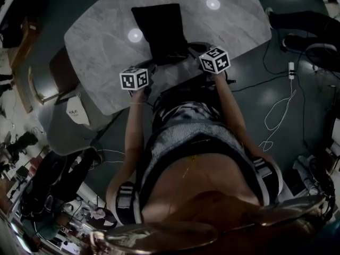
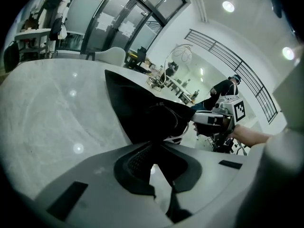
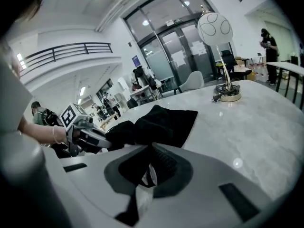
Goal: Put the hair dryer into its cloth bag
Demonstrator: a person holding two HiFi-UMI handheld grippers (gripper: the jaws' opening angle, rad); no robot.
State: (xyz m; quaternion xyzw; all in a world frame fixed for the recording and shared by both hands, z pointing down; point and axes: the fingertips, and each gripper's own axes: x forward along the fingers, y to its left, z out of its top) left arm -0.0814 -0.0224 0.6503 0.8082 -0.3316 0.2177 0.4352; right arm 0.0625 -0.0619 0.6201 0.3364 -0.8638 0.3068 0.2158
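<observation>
Cloth bag (image 1: 159, 28) edge at L/R jaws' tips

Black cloth bag (image 1: 158, 28), lying flat on marble table (image 1: 228, 25), near end bunched at the edge

Head overhead; tongs views share bag (image 1: 158, 28)
</observation>
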